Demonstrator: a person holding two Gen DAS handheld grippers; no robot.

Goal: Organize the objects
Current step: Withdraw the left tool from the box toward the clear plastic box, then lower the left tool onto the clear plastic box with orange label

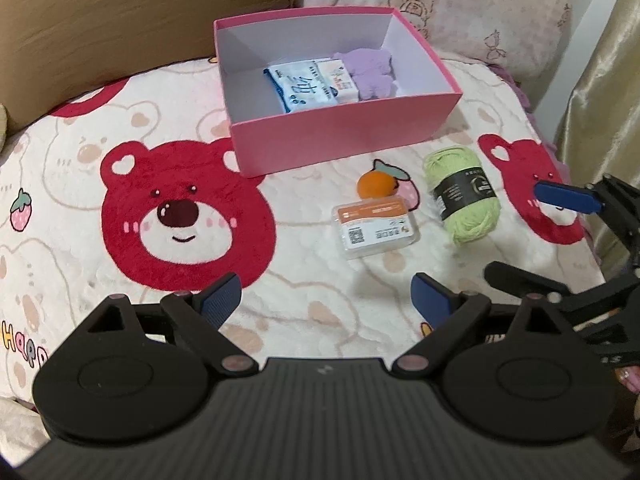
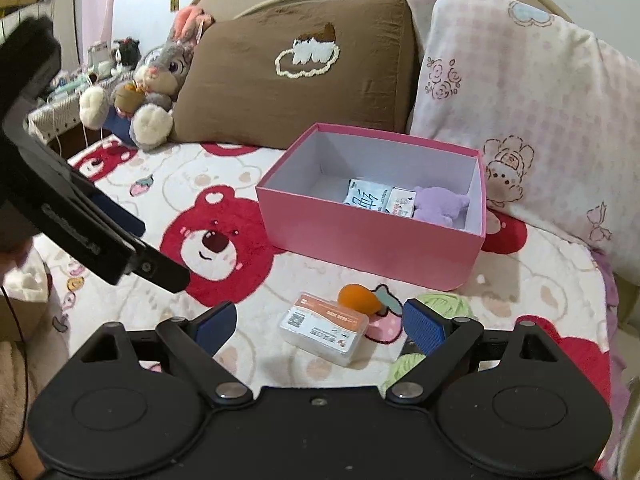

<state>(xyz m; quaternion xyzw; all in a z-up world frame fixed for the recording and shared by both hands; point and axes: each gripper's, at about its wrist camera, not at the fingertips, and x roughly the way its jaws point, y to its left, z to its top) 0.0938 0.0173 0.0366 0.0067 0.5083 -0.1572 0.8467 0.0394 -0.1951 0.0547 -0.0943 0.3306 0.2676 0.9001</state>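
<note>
Both grippers, left (image 1: 326, 300) and right (image 2: 320, 322), are gaping empty; the card case (image 1: 374, 229) is lying just ahead of each.

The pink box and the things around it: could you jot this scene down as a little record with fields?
surface: bed blanket with red bear prints
pink box: open, no lid on it
inside the box: tissue pack, small white packet, purple plush toy
outside, in front of the box: orange ball, clear plastic case, green yarn skein
left gripper: open, holding nothing
right gripper: open, holding nothing
</note>
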